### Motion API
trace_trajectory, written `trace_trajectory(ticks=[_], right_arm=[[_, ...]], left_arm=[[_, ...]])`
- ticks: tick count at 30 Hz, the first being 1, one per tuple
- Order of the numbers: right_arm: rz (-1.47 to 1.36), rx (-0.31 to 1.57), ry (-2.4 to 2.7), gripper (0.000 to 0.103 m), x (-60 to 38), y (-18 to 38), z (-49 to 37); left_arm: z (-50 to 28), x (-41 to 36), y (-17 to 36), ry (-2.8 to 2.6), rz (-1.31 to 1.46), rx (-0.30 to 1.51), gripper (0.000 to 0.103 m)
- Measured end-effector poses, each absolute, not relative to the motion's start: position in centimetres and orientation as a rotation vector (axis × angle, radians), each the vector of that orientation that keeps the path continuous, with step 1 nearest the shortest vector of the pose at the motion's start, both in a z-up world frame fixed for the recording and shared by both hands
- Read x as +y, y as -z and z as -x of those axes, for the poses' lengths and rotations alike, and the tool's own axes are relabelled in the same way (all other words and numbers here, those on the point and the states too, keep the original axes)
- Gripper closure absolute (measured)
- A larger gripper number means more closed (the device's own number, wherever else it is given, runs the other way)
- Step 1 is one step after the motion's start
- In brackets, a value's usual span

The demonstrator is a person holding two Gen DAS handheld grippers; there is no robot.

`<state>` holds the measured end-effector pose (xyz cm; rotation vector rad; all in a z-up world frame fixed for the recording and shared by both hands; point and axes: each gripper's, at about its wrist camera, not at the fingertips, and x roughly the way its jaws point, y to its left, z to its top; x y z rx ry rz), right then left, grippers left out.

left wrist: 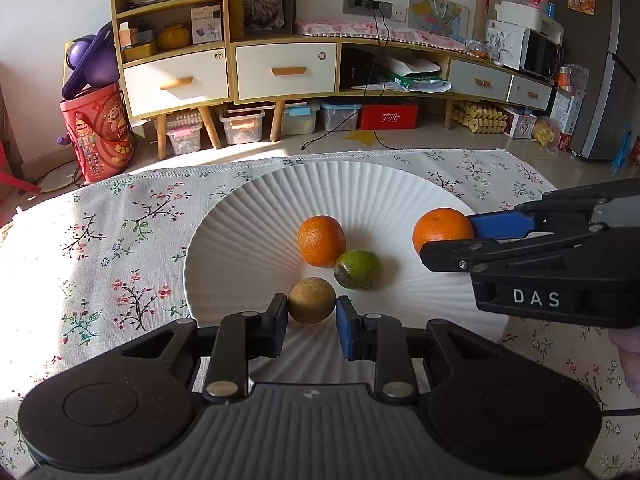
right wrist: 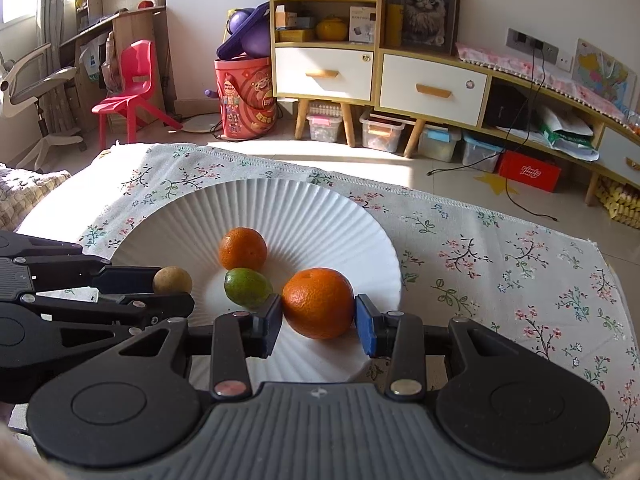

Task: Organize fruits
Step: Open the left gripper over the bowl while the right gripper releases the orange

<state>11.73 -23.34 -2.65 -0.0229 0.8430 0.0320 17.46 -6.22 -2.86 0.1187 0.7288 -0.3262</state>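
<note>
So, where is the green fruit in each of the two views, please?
Left wrist view: the green fruit lies right of centre on the white plate, beyond the left gripper.
Right wrist view: it lies left of centre, just beyond the right gripper.
Shared landmark: the loose orange touching it.

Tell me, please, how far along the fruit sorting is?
Done: an orange and a green fruit lie on the white plate. In hand: left gripper holds a brown fruit, right gripper another orange. Left: setting both down.
</note>
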Motion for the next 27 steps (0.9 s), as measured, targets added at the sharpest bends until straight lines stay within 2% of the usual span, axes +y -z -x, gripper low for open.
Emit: trace_trajectory(ticks=[10, 14, 16, 21, 27], right_arm=[[0.021, 0.847, -0.04, 0.066, -23.3, 2.5, -11.8], [0.01, 0.849, -0.06, 0.065, -23.5, 2.1, -11.6], [0.017, 0.844, -0.058, 0.062, -23.5, 1.8, -11.3], [-0.001, 0.838, -0.036, 0.051, -23.8, 0.8, -10.7], [0.003, 0.839, -0.022, 0.044, -23.7, 0.1, -9.6]], left_arm=[[-17.4, -6.1, 2.5, 0.324, -0.117, 0.735, 0.09], [-17.1, -6.0, 2.1, 0.331, -0.123, 0.732, 0.08], [-16.9, -5.9, 1.8, 0.329, -0.12, 0.731, 0.073], [-16.3, -5.4, 1.1, 0.323, -0.109, 0.737, 0.065], [-15.2, -4.7, 0.3, 0.326, -0.09, 0.743, 0.051]])
